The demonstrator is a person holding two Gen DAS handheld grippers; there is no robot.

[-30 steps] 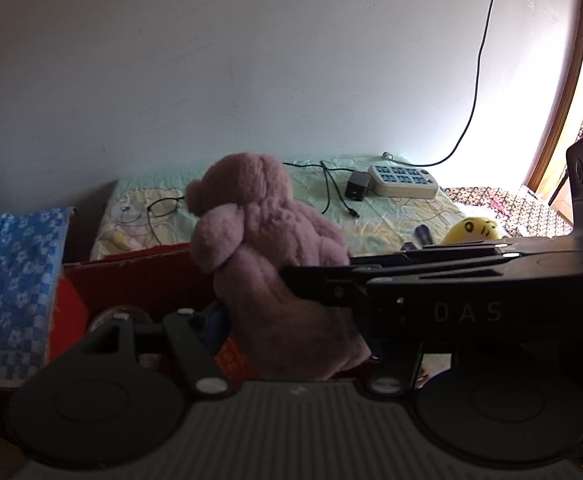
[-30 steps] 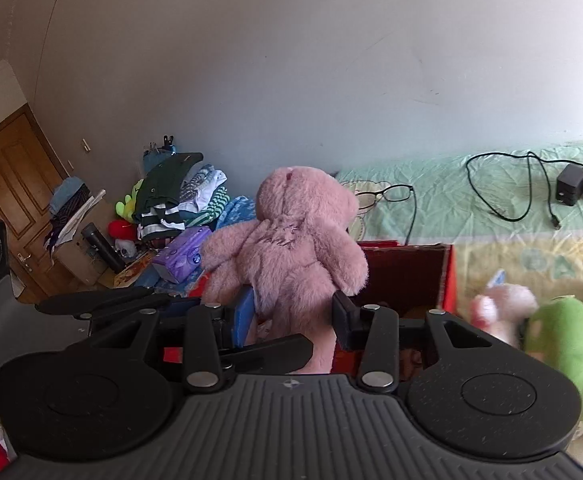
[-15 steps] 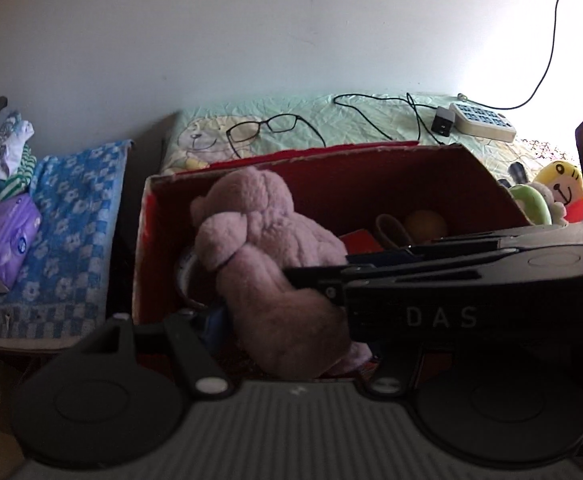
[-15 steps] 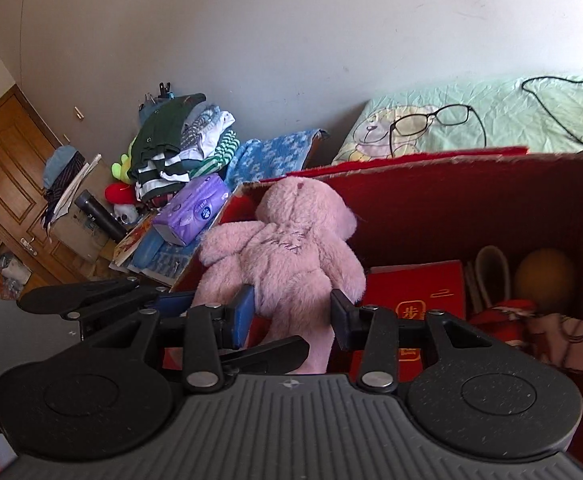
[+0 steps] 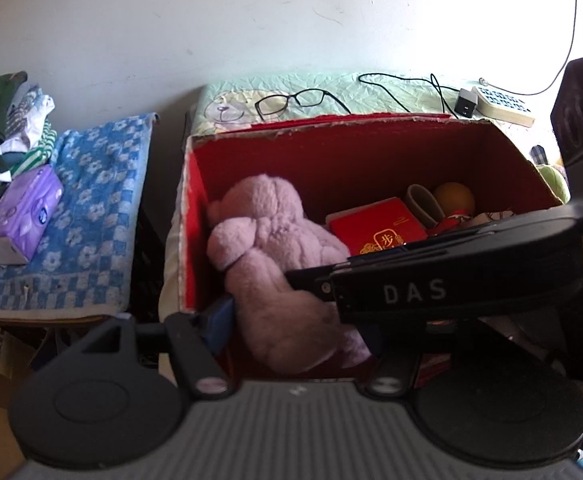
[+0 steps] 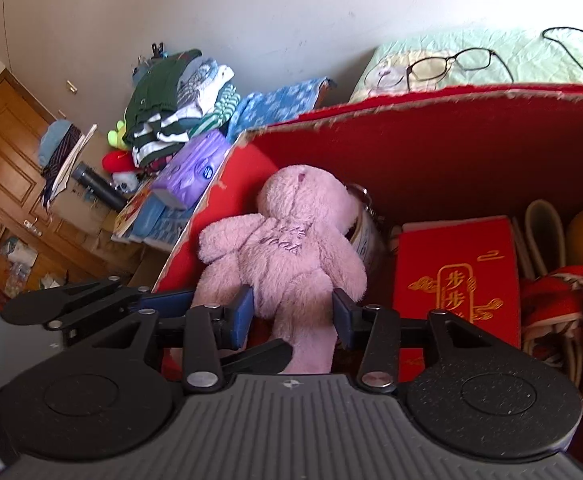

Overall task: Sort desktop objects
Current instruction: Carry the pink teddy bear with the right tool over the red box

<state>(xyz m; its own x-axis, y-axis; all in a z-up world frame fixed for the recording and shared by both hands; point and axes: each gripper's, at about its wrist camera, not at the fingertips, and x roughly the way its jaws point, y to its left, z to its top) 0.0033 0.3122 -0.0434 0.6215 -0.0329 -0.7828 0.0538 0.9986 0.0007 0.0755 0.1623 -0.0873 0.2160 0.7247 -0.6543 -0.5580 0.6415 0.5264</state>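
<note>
A pink plush bear (image 5: 275, 256) is held by both grippers inside the left end of a red cardboard box (image 5: 371, 148). My left gripper (image 5: 295, 322) is shut on the bear's lower body. My right gripper (image 6: 293, 312) is shut on the bear's waist (image 6: 287, 248), seen from behind. The right gripper's body crosses the left wrist view in front of the bear. In the box lie a red packet with gold print (image 6: 457, 276), a tin can (image 6: 365, 236), an orange ball (image 5: 453, 198) and a red cloth item (image 6: 551, 300).
Glasses (image 5: 291, 100), a black cable with charger (image 5: 465, 104) and a white power strip (image 5: 503, 106) lie on the green sheet behind the box. Left of it are a blue checked towel (image 5: 75, 216), a purple tissue pack (image 5: 21, 216) and folded clothes (image 6: 175, 100).
Both grippers have lowered the bear from above the box's rim down into the left end of the box. The box interior now fills both views.
</note>
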